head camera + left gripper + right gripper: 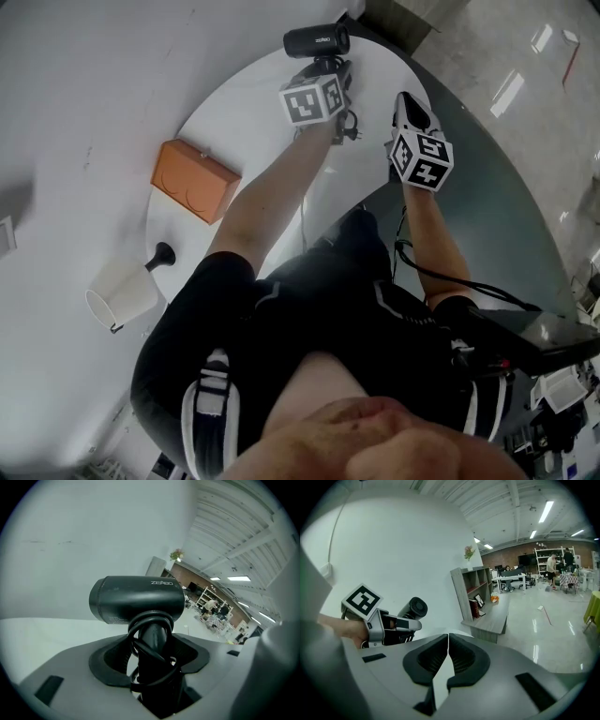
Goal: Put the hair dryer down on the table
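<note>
Paper cup (122,295) seen lying on side nearest, at left. Orange box (195,180) set beyond it, at left edge of white table (234,103). Right gripper (447,641) held at table's right rim, jaws pressed together, nothing between. Farthest out, left gripper (152,660) clamped on cord-wrapped handle of black hair dryer (136,599), barrel held level over table's far edge.

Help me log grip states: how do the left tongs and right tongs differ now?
The left tongs grip the hair dryer by its cord-wrapped handle; the right tongs hold nothing. The left tongs' jaws stand apart around that handle; the right tongs' jaws are closed together. Both carry a marker cube.
</note>
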`<state>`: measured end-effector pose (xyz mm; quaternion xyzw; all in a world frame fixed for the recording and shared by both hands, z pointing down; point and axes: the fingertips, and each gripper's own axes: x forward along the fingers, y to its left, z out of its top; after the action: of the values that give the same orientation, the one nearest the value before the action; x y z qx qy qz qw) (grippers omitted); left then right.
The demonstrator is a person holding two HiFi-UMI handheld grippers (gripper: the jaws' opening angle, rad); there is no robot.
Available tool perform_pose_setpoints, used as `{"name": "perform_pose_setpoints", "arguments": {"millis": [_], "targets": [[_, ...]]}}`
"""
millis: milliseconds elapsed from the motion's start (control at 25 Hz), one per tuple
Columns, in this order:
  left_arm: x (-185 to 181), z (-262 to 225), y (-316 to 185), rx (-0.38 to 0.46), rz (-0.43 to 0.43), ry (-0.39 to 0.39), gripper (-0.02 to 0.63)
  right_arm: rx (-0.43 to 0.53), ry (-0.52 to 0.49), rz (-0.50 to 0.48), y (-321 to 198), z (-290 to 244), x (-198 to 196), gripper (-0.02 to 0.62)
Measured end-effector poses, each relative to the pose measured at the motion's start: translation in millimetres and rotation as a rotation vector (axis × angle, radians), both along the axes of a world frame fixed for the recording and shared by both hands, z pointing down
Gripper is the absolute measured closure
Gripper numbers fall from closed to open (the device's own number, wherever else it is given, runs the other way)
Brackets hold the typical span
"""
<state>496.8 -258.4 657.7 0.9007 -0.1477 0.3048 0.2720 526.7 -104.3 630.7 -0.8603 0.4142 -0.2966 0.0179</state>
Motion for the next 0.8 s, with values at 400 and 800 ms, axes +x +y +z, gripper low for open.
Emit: {"name": "perform_pose_setpoints", "arguments": {"millis": [400, 800], "targets": [[-33, 31, -30, -0.077, -0.333, -0.116, 0.324, -0.084, 0.022, -0.070, 5, -3, 19, 0.568], [-38, 49, -57, -0.144, -0.514, -0.144, 0.324, -0.103, 0.026, -0.162, -33, 2, 21, 0.568]]}}
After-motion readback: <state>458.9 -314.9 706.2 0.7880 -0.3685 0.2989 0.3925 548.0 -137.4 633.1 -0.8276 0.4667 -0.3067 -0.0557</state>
